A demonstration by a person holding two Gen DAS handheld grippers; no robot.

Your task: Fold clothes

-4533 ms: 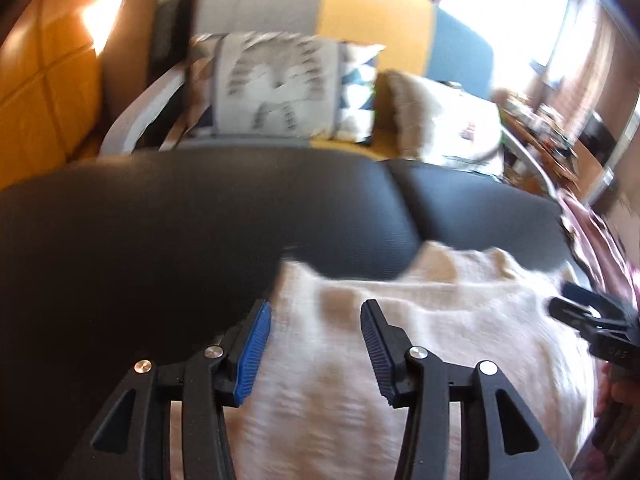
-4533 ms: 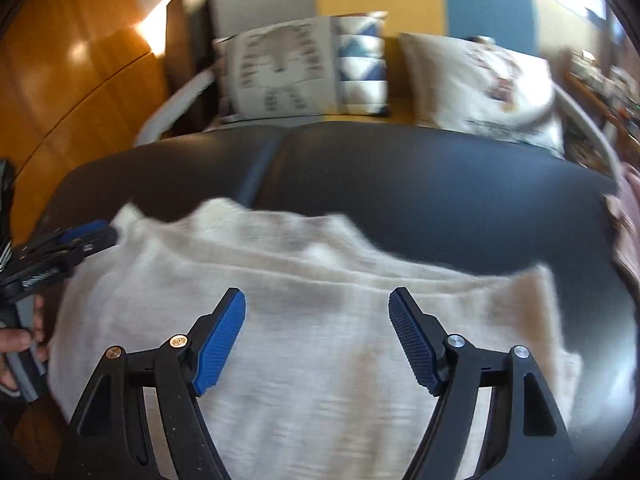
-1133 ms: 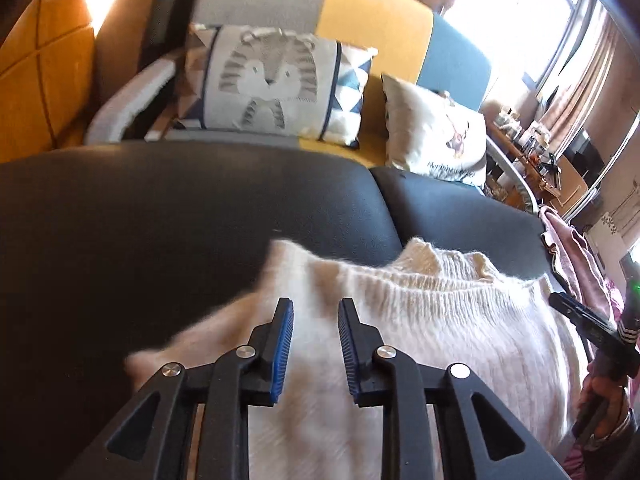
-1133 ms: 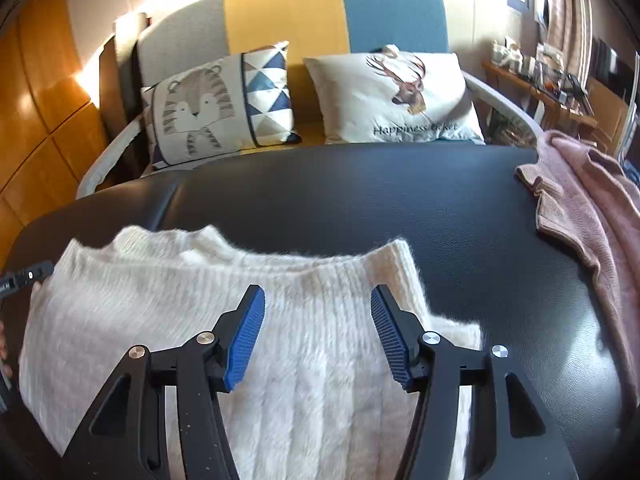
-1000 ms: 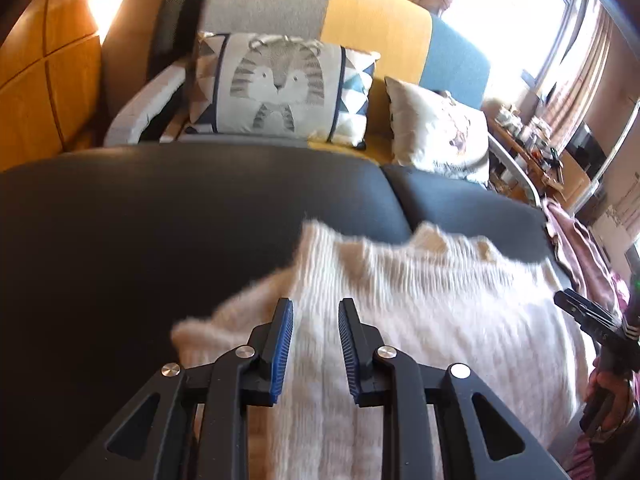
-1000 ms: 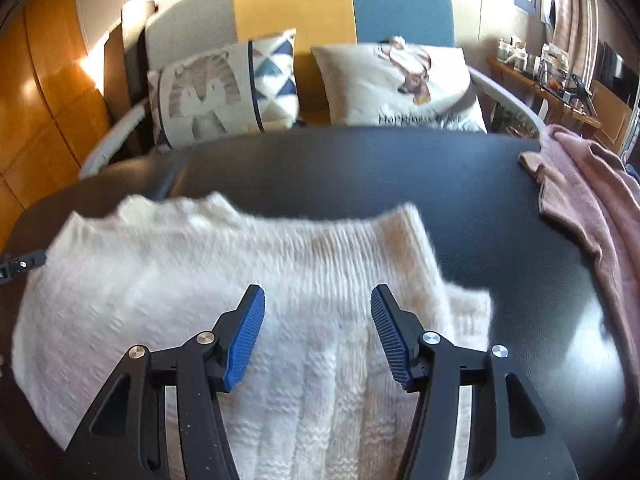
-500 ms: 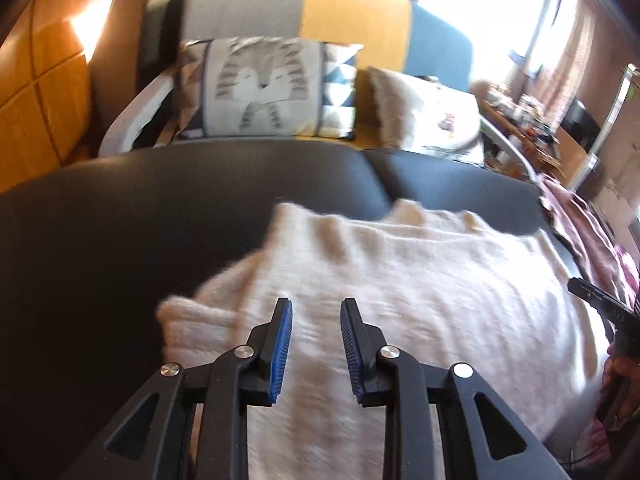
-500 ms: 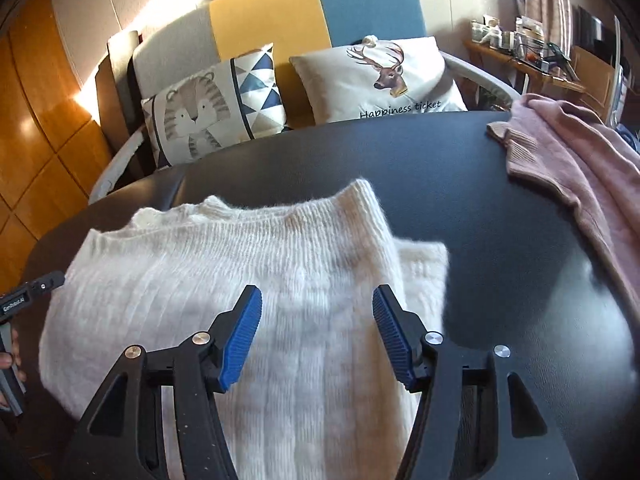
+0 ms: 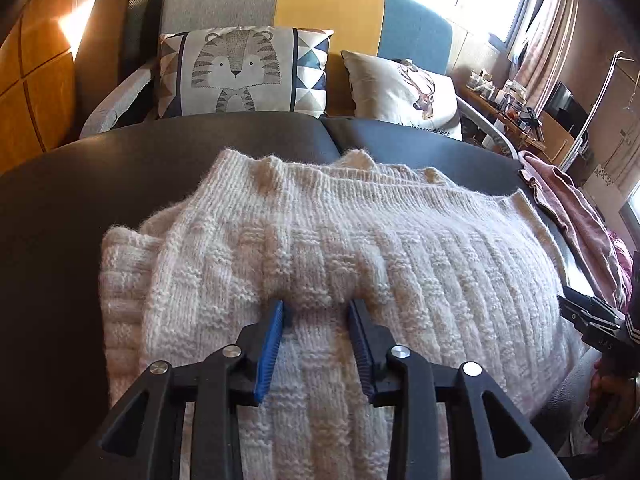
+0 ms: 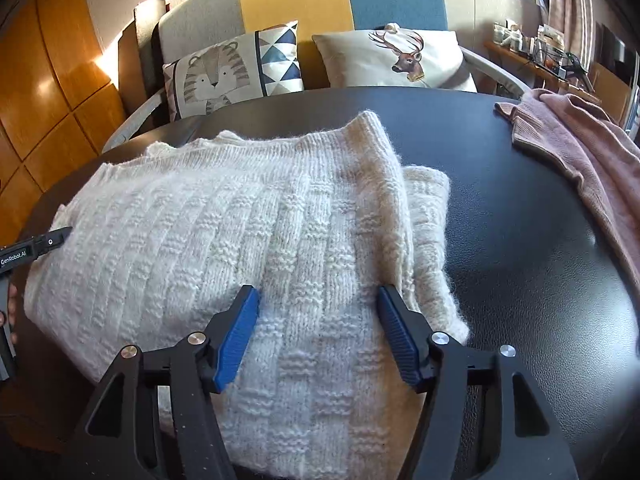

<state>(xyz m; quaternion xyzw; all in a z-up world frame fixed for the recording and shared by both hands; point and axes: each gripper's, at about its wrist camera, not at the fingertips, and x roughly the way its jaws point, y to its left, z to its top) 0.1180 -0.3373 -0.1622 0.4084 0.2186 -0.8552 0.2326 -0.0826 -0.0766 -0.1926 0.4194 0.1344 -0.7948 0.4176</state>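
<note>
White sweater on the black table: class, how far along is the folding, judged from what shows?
Done: the white sweater lies flat on the black table, its sides turned in, layers showing at its edge. In hand: the left claw and right claw sit over its near part, jaws opening, gripping nothing. Left: probably a final fold, then the pink sweater, unfolded.

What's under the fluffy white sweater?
The white sweater lies on a black table. A folded-under part of it sticks out beneath its right edge. Whatever else is beneath is covered and can't be seen.
</note>
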